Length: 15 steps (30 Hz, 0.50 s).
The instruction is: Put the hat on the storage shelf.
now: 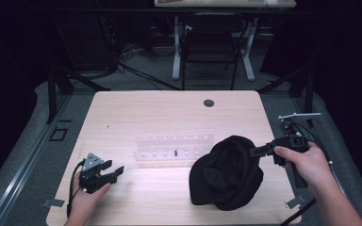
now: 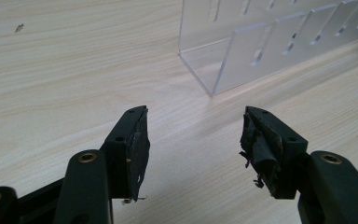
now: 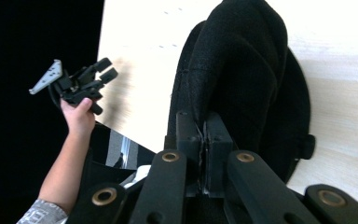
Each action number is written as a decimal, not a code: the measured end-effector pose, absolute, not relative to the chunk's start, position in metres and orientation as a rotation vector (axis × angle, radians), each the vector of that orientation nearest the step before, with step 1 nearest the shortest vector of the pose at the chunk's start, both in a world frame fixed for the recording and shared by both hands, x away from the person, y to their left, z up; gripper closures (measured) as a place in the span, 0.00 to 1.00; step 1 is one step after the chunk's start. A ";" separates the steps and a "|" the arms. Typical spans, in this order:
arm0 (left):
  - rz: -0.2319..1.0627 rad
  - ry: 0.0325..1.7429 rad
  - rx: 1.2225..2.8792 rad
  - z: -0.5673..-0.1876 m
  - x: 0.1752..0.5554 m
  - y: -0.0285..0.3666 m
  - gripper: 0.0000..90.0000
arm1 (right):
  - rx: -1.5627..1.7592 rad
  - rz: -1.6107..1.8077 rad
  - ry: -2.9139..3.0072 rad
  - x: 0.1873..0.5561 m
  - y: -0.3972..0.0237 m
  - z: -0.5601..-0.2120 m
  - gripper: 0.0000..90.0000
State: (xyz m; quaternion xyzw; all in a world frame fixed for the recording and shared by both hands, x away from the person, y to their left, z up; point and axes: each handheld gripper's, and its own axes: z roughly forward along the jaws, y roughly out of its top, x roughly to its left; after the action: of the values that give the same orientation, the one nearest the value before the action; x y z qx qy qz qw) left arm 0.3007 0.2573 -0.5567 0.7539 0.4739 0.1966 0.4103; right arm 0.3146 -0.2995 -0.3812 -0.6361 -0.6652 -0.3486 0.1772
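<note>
**Your right claw pinches the black hat; your left claw stands spread**

The table in front of you is pale wood, and the biggest thing on it is the black hat, which lies at the near right with its edge drawn up toward your right hand. Behind it, near the middle of the table, stands the clear plastic rack, with the hat's left side just beside the rack's right end.

Your right claw comes in from the right and meets the hat's upper right edge. In the right gripper view its jaws are pressed together on what looks like a fold of the hat's cloth.

Your left claw is at the near left, well apart from the hat, its jaws spread with nothing between them.
</note>
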 end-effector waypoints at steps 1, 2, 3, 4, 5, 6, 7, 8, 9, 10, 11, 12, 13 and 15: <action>0.494 1.193 1.898 -0.557 0.301 0.257 0.46 | -1.793 -0.986 -1.889 0.314 -0.299 -0.378 0.98; 0.494 1.191 1.898 -0.557 0.301 0.257 0.46 | -1.783 -1.003 -1.892 0.313 -0.299 -0.375 0.98; 0.494 1.192 1.897 -0.557 0.301 0.257 0.46 | -1.779 -1.014 -1.895 0.312 -0.299 -0.373 0.98; 0.493 1.193 1.897 -0.557 0.301 0.257 0.46 | -1.772 -1.018 -1.902 0.311 -0.299 -0.371 0.98; 0.494 1.192 1.897 -0.557 0.301 0.257 0.46 | -1.773 -1.046 -1.900 0.310 -0.298 -0.367 0.98; 0.494 1.192 1.897 -0.557 0.301 0.257 0.46 | -1.770 -1.054 -1.900 0.309 -0.298 -0.365 0.98; 0.495 1.194 1.898 -0.557 0.301 0.257 0.46 | -1.770 -1.054 -1.900 0.309 -0.298 -0.365 0.98; 0.496 1.191 1.900 -0.557 0.301 0.257 0.46 | -1.765 -1.054 -1.903 0.309 -0.299 -0.363 0.98; 0.495 1.193 1.898 -0.557 0.301 0.257 0.46 | -1.766 -1.062 -1.902 0.309 -0.299 -0.361 0.98; 0.496 1.193 1.898 -0.557 0.301 0.257 0.46 | -1.762 -1.071 -1.903 0.309 -0.298 -0.358 0.98; 0.496 1.194 1.898 -0.557 0.301 0.257 0.46 | -1.760 -1.071 -1.900 0.309 -0.298 -0.357 0.98; 0.496 1.191 1.901 -0.557 0.301 0.257 0.46 | -1.756 -1.083 -1.900 0.310 -0.298 -0.356 0.98; 0.496 1.191 1.901 -0.557 0.301 0.257 0.46 | -1.753 -1.090 -1.898 0.310 -0.298 -0.354 0.98; 0.496 1.191 1.901 -0.557 0.301 0.257 0.46 | -1.750 -1.094 -1.895 0.310 -0.298 -0.353 0.98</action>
State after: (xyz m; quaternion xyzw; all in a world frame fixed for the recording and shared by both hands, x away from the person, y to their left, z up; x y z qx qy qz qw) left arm 0.3012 0.2571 -0.5572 0.7549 0.4728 0.1971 0.4095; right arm 0.3102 -0.2980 -0.3530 -0.6157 -0.6664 -0.3850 0.1690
